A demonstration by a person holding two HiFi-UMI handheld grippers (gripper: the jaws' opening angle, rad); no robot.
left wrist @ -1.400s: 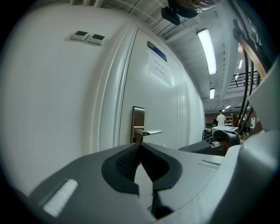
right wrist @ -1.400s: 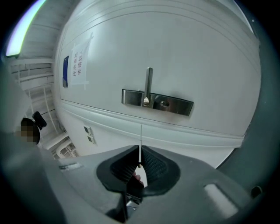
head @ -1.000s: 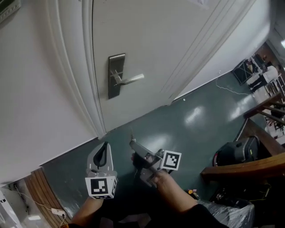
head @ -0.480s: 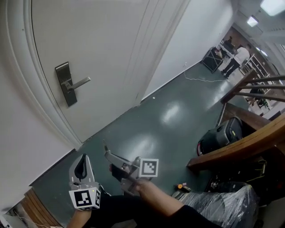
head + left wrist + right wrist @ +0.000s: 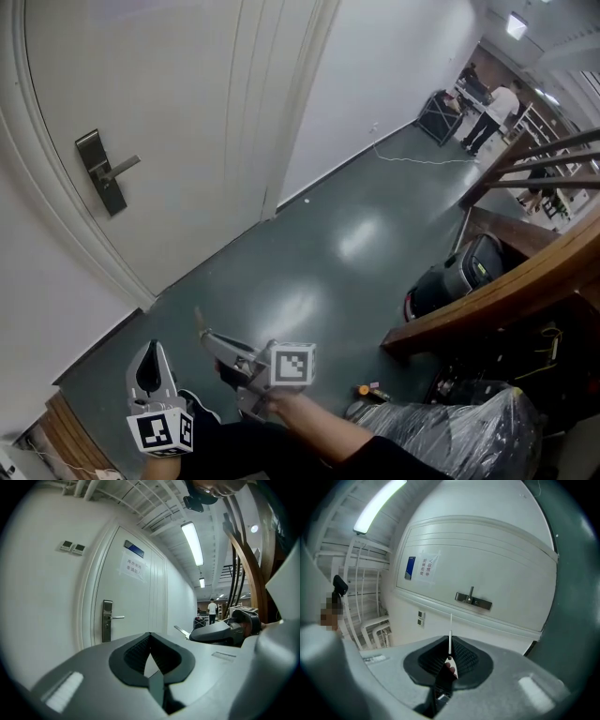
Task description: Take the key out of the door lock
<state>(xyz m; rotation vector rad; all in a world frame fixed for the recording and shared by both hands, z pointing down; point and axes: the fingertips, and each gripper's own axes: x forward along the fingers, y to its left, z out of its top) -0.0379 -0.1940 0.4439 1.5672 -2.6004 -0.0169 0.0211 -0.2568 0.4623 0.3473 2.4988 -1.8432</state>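
Note:
The white door's steel lock plate and lever (image 5: 101, 172) are at the upper left of the head view, far from both grippers. My right gripper (image 5: 208, 336) is shut on a thin metal key (image 5: 200, 319) that sticks out past its tips. In the right gripper view the key (image 5: 450, 637) rises as a slim blade from the shut pads, below the lock plate (image 5: 473, 601). My left gripper (image 5: 152, 349) sits to its left, shut with nothing between its jaws. The left gripper view shows the lock plate (image 5: 107, 620) and the right gripper (image 5: 213, 632) with the key (image 5: 180, 631).
The green floor (image 5: 309, 253) stretches along the corridor to people (image 5: 487, 108) at the far end. A black bag (image 5: 459, 277) lies under a wooden stair rail (image 5: 506, 295) at right. A plastic-wrapped bundle (image 5: 469, 436) is at lower right. A paper sign (image 5: 132, 567) hangs on the door.
Both grippers have drawn back from the door together, the key staying in the right one. The lock plate has slid left and shrunk in the head view, which now shows more corridor.

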